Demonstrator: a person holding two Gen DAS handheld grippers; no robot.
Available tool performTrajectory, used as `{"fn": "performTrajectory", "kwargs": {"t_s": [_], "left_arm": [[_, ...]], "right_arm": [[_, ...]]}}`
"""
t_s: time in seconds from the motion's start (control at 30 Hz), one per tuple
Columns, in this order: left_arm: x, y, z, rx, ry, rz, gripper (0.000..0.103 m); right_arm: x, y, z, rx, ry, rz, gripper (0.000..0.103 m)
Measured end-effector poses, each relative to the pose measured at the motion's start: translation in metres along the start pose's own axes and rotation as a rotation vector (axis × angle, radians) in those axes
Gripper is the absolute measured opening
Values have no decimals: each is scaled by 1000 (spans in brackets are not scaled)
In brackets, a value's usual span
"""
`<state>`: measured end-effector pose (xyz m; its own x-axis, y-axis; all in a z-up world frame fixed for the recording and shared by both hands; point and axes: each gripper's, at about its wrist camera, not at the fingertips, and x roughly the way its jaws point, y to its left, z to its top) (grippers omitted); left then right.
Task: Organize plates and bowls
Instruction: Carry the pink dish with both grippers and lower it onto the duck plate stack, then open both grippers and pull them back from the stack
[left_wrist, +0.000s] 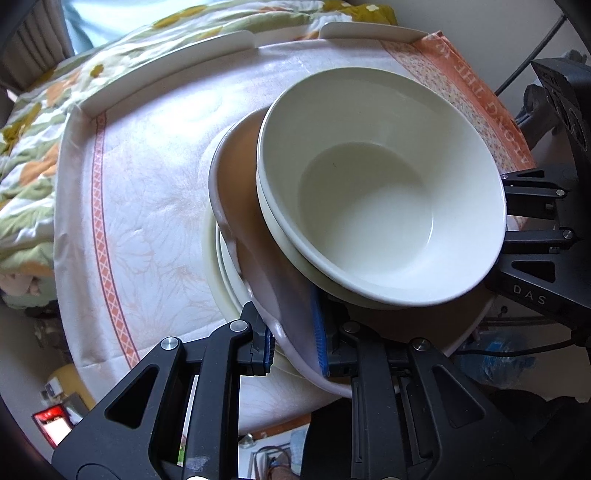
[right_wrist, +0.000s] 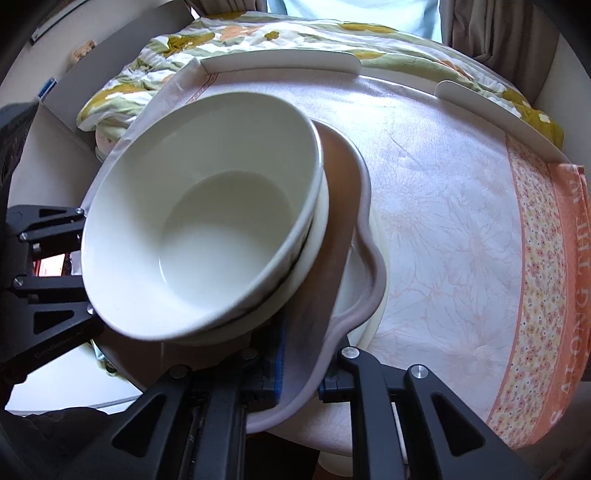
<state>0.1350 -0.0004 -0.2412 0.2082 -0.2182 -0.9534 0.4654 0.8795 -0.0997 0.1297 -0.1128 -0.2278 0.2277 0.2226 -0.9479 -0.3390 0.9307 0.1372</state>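
A brown plate with a wavy pale rim (left_wrist: 240, 155) (right_wrist: 343, 177) carries two stacked white bowls (left_wrist: 384, 192) (right_wrist: 207, 229). Both grippers hold this plate from opposite sides. My left gripper (left_wrist: 295, 343) is shut on its rim, and my right gripper (right_wrist: 299, 376) is shut on the opposite rim. Each gripper shows in the other's view: the right one (left_wrist: 532, 214) and the left one (right_wrist: 48, 258). The held plate is tilted just above a stack of white plates (left_wrist: 221, 273) (right_wrist: 373, 302) on the table.
The round table has a white floral cloth (left_wrist: 147, 206) (right_wrist: 443, 206) with an orange border (right_wrist: 550, 280). White raised rim pieces (left_wrist: 166, 74) (right_wrist: 280, 59) stand at its far edge. A bed with a flowered quilt (left_wrist: 33, 140) (right_wrist: 155, 62) lies beyond.
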Motion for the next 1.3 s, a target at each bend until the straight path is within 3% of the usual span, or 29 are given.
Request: {"fn": "performTrajectory", "kwargs": {"t_s": [0.1, 0.2, 0.27, 0.3, 0.67, 0.87, 0.9, 0.93, 0.97, 1.0, 1.07, 1.23, 1.3], "left_arm": [[-6, -1, 1, 5, 26, -7, 19], [-14, -5, 0, 32, 17, 28, 28], [-20, -8, -1, 58, 2, 91, 59], [-25, -8, -2, 68, -13, 101, 63], [-70, -17, -30, 39, -101, 63, 65], [-133, -34, -35, -40, -279, 71, 66], [-145, -38, -35, -52, -319, 79, 68], [-158, -42, -36, -66, -367, 89, 76], [-168, -46, -37, -76, -408, 99, 88], [-180, -49, -38, -87, -452, 112, 93], [-204, -57, -40, -112, -547, 136, 102], [-237, -65, -43, -180, -674, 171, 103], [-242, -68, -42, -195, -691, 188, 103]], "right_arm": [[-5, -6, -2, 25, 2, 23, 16], [-14, -11, -6, 63, -10, 51, 19], [-18, -10, -7, 80, -11, 51, 20], [-20, -9, -8, 75, -15, 43, 21], [-70, -10, -35, 133, -132, 42, 25], [-135, -5, -50, 141, -307, 27, 25], [-145, -4, -51, 145, -338, 26, 31], [-159, -4, -54, 147, -374, 25, 56], [-170, -2, -56, 148, -405, 20, 73], [-182, -2, -58, 151, -440, 12, 99], [-205, -2, -63, 158, -503, 2, 102], [-249, -9, -69, 201, -634, -84, 102], [-260, -12, -72, 223, -672, -112, 102]]}}
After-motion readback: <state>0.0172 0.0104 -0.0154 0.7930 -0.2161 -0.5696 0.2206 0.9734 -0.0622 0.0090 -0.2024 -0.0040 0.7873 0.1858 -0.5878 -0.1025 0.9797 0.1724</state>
